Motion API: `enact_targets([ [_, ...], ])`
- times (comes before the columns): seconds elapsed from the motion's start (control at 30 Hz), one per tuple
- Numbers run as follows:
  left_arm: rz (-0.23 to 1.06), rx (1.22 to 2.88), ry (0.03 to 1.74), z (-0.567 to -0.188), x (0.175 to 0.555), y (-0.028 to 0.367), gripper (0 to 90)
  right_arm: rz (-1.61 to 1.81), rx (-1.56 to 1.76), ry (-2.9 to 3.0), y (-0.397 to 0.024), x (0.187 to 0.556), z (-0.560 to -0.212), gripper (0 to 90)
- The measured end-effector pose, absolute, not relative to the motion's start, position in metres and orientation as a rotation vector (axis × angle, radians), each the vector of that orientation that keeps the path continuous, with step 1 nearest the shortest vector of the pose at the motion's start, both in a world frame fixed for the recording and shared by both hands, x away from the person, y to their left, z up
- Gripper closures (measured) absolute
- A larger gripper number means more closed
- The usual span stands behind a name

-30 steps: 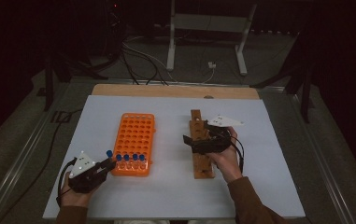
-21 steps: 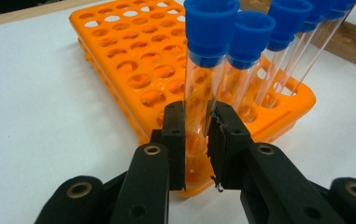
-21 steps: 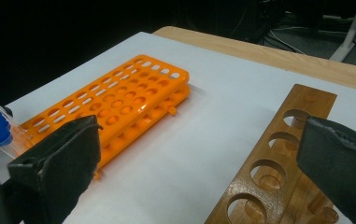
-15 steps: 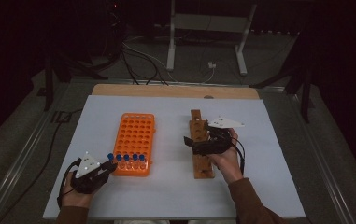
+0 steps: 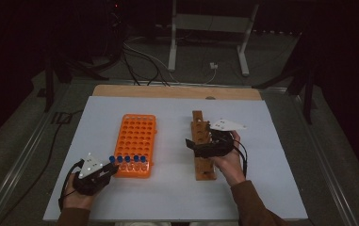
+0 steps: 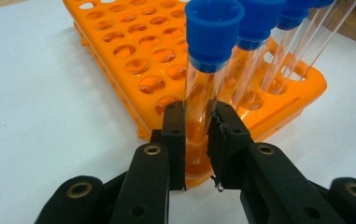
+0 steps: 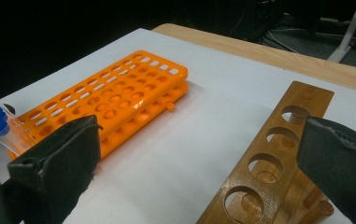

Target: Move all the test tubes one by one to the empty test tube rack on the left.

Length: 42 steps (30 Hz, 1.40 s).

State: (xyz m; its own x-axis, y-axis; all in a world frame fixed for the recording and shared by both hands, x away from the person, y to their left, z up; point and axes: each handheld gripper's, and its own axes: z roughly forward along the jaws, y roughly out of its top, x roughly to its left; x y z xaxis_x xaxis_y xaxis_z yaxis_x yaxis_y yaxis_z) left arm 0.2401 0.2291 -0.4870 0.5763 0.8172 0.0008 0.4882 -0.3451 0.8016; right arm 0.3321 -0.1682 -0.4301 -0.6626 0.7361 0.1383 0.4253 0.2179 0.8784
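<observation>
Gripping the end tube (image 6: 202,93) of the row at the near edge of the orange rack (image 5: 134,143), the left tongs (image 6: 198,140) are clamped low on its glass; it stands seated in its hole. The tube is clear with a blue cap, one of five at that edge. No tube has reached the wooden rack (image 5: 201,146) yet, so the transfer looks barely begun. Farther right, the right tongs (image 5: 203,146) hang wide over that rack's holes, empty.
</observation>
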Motion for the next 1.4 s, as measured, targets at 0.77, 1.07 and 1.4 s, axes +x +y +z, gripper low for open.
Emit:
enact_targets([
  [0.77,0.474,1.920,1.023,-0.482,0.237,0.237,60.9,1.411,1.117,2.146,-0.195,0.323,-0.435,0.0],
  [1.07,0.519,1.819,1.019,-0.470,0.232,0.246,47.7,1.424,1.134,2.097,-0.218,0.314,-0.433,0.0],
  [1.4,0.601,1.698,1.052,-0.457,0.227,0.262,32.1,1.428,1.151,2.059,-0.240,0.301,-0.438,0.0],
])
